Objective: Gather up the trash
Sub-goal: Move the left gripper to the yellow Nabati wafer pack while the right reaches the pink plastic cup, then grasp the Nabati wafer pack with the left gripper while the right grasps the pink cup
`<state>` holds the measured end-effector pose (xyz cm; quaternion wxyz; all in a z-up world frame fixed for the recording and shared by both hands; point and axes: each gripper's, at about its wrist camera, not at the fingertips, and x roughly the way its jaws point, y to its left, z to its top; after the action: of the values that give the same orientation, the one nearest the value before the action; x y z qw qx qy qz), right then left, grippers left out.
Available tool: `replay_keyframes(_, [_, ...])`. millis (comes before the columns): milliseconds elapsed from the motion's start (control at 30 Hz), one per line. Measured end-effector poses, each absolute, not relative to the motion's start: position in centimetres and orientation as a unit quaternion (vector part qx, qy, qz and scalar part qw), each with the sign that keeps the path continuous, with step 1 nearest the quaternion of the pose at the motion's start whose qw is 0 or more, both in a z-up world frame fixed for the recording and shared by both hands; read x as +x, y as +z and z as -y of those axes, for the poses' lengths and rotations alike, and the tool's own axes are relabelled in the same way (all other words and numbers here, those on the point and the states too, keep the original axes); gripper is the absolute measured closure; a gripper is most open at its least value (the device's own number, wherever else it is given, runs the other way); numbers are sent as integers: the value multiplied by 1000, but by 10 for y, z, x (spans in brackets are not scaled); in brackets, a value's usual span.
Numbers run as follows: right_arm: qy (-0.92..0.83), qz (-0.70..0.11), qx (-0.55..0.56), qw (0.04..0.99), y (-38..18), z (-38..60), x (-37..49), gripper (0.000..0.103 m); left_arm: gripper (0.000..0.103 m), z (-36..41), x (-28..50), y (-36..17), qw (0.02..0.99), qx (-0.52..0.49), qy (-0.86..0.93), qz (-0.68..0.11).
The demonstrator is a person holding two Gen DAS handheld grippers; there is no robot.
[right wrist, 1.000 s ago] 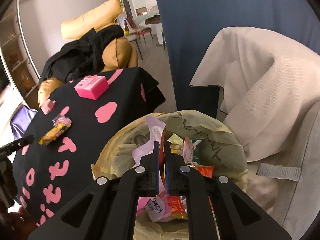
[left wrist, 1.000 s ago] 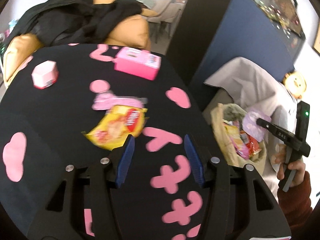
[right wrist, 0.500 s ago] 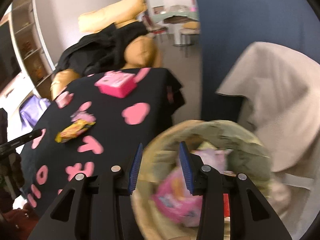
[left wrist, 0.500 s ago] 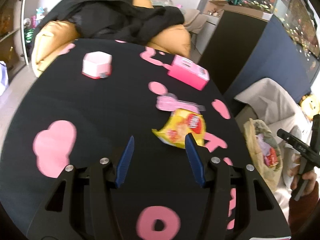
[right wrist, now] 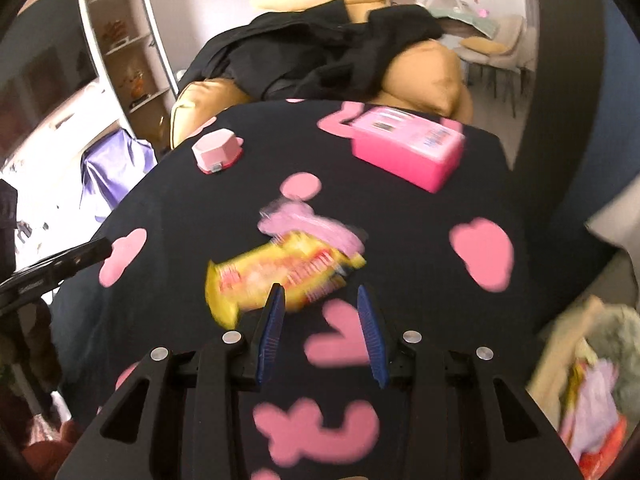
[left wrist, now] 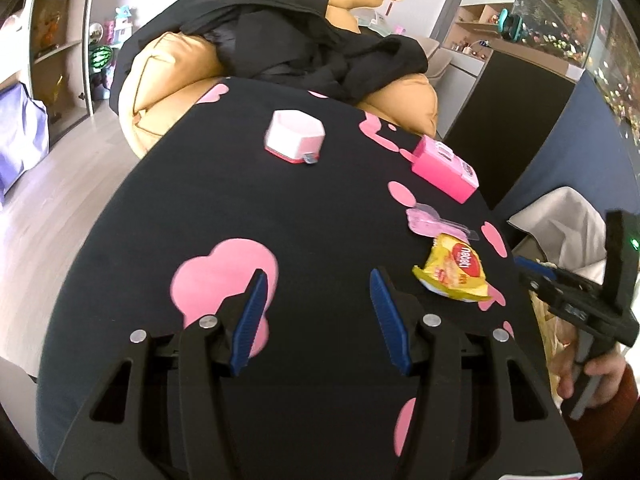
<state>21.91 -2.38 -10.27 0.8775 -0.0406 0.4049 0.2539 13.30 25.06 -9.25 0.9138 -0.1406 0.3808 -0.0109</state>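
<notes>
Now the right gripper (right wrist: 320,304) hangs low over the black cloth (left wrist: 224,208), jaws apart and empty, tips just short of the yellow packet (right wrist: 280,276). That packet lies flat near the right edge of the table, its far end touching a pink wrapper (right wrist: 312,224), and both look like the trash still to be gathered. The right view is blurred, so whether a fingertip touches the packet cannot be told. Its jaws are set wide enough to straddle the packet's narrow side, which suits a pinch from above on something so thin and crinkly.

Over on the left, the left gripper (left wrist: 320,288) is also spread open with nothing between its pads, poised above a pink cloud print, well left of the packet (left wrist: 454,276). It seems placed to keep clear of the other tool while staying within reach of the table.

Farther back sit a pink box (left wrist: 444,172) and a small white-and-pink tub (left wrist: 295,136), well apart from each other; whether they count as trash is uncertain. The bin bag (right wrist: 592,392) waits beside the table at the near right, wrappers showing inside, handy for a short carry. Judging by this, the packet is the next pick, with the pink wrapper after.
</notes>
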Motion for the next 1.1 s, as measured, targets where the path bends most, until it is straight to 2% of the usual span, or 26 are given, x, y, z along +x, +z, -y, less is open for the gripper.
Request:
replay_keyframes(167, [302,-378,-128,866,-103,-22,254,67,52,-259,136,-91,914,-127,-19,-386])
replay_keyframes(533, [351,-405,-212,817,-127,-65,295,65,52,-251,155,-96,902,-138,-58,-404])
replay_keyframes(667, [360,-419,-170,816,-133,-56,303,58,52,-242,160,-101,899,-135,-65,-411])
replay_keyframes(900, [343,-435,-139,821,-132,-35,298,58,52,-225,159,-101,897,-128,-72,-417])
replay_keyframes(1100, [304,-423,-108,847,-118,3,282,68,52,-209,163,-100,896,-118,-80,-421])
